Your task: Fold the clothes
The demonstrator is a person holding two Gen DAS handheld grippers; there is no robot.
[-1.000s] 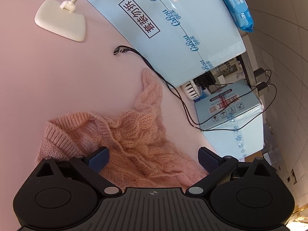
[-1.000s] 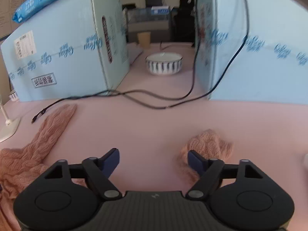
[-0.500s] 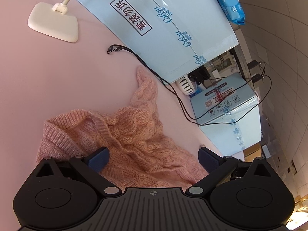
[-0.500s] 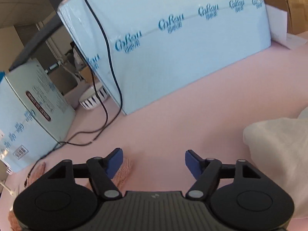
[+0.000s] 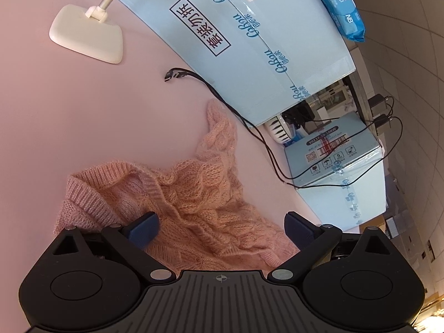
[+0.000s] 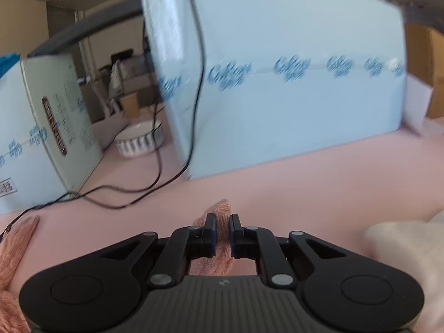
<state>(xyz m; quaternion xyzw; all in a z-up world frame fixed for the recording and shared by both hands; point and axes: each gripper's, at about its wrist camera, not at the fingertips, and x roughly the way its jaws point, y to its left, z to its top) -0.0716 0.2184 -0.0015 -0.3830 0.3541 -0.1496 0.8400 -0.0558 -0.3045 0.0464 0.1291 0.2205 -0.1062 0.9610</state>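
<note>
The right gripper (image 6: 222,229) has its jaws drawn nearly together, and a fold of the pink knitted sweater (image 6: 220,213) is pinched between the two pads. A tuft of the knit pokes up just past the fingertips, and more of it shows behind them, under the gripper's body. That end of the sweater sits on the pink table (image 6: 305,183), in front of a big pale blue carton (image 6: 291,88) with blue lettering along its tape. Everything on this side looks smeared with motion blur.

The left gripper (image 5: 220,226) is wide open. Its two dark blue pads stand far apart over the bulk of the sweater (image 5: 199,194), which lies crumpled on the table (image 5: 83,116) with its ribbed neckline to the left and one cable-knit sleeve stretched away toward the boxes. The left pad (image 5: 143,227) sits low against the knit near the neckline; whether it actually touches I can't tell. The right pad (image 5: 298,226) is over the sweater's far edge. Nothing is clamped between them.

A black cable (image 5: 249,127) runs along the table past the sleeve tip, its plug lying loose near a white lamp base (image 5: 86,36). A long blue carton (image 5: 249,41) stands behind, with a blue pack of wipes (image 5: 338,2) on top. A striped bowl (image 6: 138,138) sits between the two cartons. At the right edge a pale cloth (image 6: 402,249) lies on the table.
</note>
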